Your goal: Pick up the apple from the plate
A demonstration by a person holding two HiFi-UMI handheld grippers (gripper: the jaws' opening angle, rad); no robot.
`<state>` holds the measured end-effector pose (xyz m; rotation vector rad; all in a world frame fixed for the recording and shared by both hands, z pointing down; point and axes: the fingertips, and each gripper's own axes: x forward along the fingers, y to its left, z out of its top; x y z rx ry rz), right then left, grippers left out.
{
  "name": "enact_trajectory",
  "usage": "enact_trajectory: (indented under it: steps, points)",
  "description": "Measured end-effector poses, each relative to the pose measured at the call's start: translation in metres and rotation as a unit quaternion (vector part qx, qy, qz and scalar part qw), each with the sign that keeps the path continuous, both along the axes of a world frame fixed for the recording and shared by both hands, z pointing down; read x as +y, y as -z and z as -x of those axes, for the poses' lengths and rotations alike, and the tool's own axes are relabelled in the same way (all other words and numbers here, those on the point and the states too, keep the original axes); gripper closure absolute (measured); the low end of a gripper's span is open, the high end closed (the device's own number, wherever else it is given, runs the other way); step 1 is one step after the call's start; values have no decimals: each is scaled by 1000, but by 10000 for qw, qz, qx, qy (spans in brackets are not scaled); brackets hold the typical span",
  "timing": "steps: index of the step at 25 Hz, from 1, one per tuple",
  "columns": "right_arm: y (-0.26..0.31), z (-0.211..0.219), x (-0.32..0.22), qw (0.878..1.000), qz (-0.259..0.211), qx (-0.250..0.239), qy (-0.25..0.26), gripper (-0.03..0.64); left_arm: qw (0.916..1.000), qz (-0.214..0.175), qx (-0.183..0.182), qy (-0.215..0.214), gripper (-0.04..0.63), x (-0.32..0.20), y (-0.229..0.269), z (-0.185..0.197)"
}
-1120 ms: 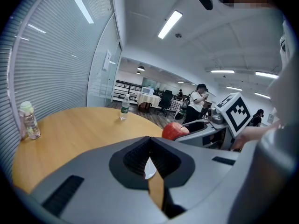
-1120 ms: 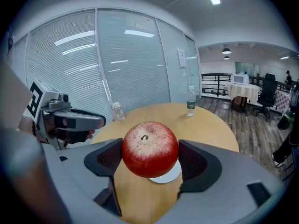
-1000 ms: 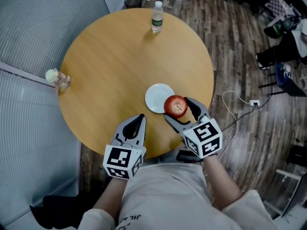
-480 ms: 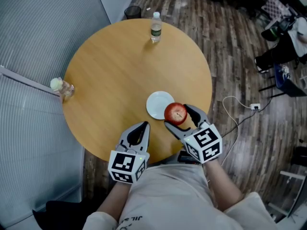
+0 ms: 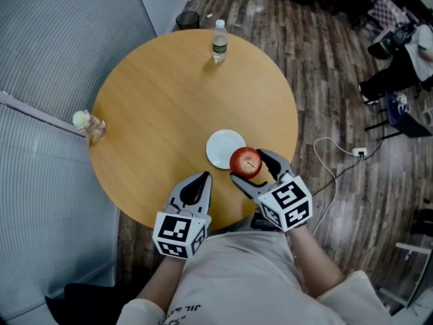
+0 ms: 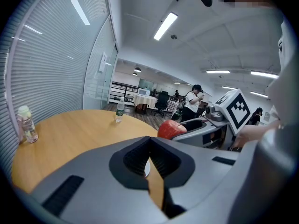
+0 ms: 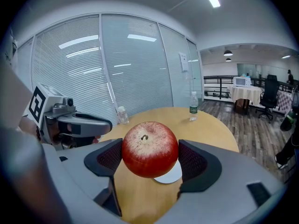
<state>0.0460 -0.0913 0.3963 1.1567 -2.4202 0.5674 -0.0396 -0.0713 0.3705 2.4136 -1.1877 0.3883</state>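
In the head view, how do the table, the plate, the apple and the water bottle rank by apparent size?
1. table
2. plate
3. apple, lifted nearer the camera, so its rank is unsure
4. water bottle

The round tan wooden table (image 5: 155,100) has a smooth, satin top with faint grain; the dark plank floor (image 5: 318,53) is streaked wood, rougher to the eye; the red apple (image 7: 149,149) has a glossy skin, finely speckled with pale dots, and a dry brown stem; the white round plate (image 5: 222,147) is smooth and plain, ceramic or plastic I cannot tell; the right gripper (image 7: 150,161) and the left gripper (image 6: 150,146) are moulded grey plastic, matt and smooth, with dark ribbed pads (image 7: 110,157) that look rubbery; the clear plastic bottle (image 5: 219,38) shines slightly; the person's pale garment (image 5: 230,269) is soft matt cloth.
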Motion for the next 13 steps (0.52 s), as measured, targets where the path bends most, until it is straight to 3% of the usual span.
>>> enact_trajectory:
  steps: [13]
  points:
    - [7,1,3,9999,-58,-72,54,227,10000,-11,42,-18,592,6,-3,-5]
